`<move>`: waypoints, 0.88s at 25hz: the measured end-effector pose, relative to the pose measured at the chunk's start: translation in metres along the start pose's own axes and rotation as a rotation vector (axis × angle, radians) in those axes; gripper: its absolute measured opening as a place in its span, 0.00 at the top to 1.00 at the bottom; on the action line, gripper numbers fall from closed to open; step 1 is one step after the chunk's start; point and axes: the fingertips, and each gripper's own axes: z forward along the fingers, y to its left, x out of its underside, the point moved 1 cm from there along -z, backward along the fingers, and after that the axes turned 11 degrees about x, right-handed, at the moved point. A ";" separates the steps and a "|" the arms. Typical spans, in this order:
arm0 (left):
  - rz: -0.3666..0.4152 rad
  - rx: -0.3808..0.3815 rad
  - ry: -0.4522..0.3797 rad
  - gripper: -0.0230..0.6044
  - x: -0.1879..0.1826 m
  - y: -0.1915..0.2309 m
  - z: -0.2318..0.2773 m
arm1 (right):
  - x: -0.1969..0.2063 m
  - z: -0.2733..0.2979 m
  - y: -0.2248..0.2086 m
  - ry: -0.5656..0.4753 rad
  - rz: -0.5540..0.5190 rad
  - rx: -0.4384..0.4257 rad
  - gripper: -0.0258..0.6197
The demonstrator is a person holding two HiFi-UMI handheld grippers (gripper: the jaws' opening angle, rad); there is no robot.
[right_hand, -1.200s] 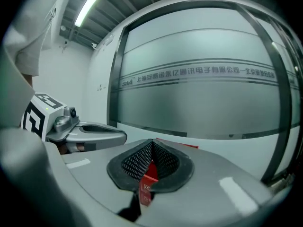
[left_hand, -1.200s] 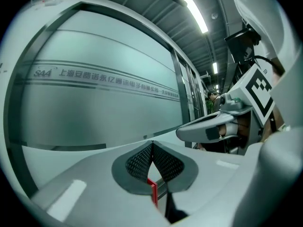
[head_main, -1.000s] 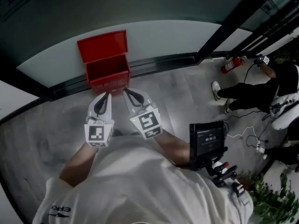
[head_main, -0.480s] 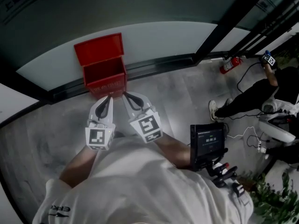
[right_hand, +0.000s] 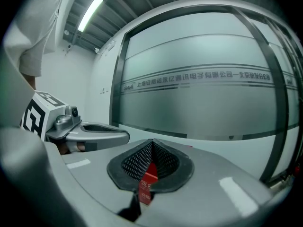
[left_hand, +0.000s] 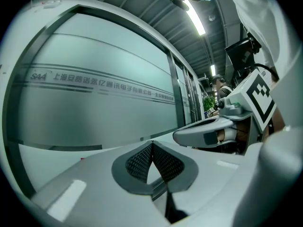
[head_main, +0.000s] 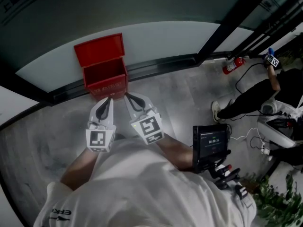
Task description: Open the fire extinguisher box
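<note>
The grey floor [head_main: 184, 93] ends at a frosted glass wall [head_main: 156, 37] in dark frames, with a line of printed characters across the glass. Near the far right edge of the floor a red fire extinguisher [head_main: 234, 65] lies on its side. Just beside it is a person in dark clothes [head_main: 253, 96] with white shoes. Thin cables [head_main: 246, 138] run over the floor at the right edge. A small screen [head_main: 211, 143] shows nearer, and green leaves [head_main: 272, 200] fill the near right corner. A long ceiling lamp [left_hand: 195, 17] is lit above.
</note>
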 end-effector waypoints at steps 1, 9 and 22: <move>0.000 -0.001 0.000 0.96 0.000 0.001 0.000 | 0.000 0.000 0.000 0.000 -0.003 -0.001 0.94; -0.009 -0.008 -0.001 0.96 0.000 0.004 0.002 | -0.001 0.001 -0.002 -0.001 -0.011 0.004 0.94; -0.003 -0.003 0.000 0.96 0.001 0.003 0.005 | 0.003 0.001 -0.005 0.001 -0.013 0.011 0.94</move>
